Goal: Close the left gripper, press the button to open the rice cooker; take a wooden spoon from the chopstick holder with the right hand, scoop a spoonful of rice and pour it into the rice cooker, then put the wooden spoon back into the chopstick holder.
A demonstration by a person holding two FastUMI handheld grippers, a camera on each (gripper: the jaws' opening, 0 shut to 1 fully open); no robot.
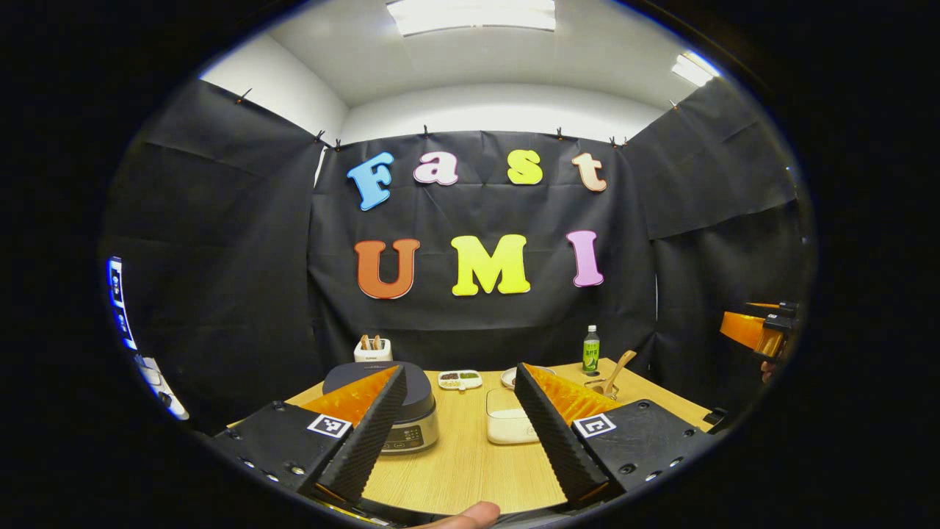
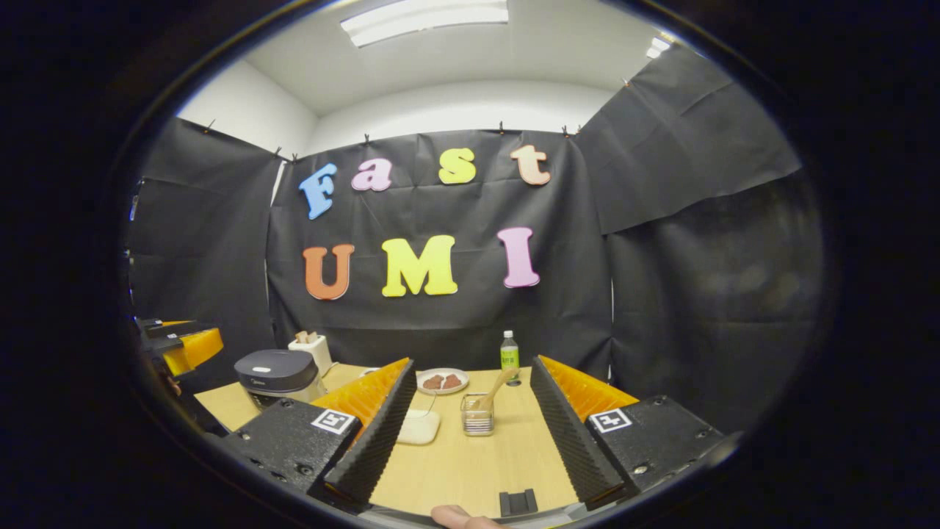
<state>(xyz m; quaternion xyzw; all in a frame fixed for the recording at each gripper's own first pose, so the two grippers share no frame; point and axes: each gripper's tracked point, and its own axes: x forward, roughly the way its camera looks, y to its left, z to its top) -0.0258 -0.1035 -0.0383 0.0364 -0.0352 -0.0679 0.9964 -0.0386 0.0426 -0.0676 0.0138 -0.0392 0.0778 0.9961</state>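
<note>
Nothing had started yet: both the left hand-held gripper (image 1: 459, 419) and the right hand-held gripper (image 2: 470, 426) were spread wide, holding nothing. The rice cooker (image 1: 411, 411) sat lid-down on the near left of the tabletop (image 1: 470, 463), the wooden spoon (image 2: 493, 389) in its chopstick holder (image 2: 477, 422) farther right. Next, I reckon, the left one needed closing before poking the button.

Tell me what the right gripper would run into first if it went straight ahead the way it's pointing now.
Most likely the chopstick holder with the wooden spoon in it, which stands between the open right gripper's fingers; depth is hard to judge.

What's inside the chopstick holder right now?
A wooden spoon stands in the chopstick holder, handle leaning out to the right. Its bowl sits low behind the holder's wall, so I cannot make it out.
</note>
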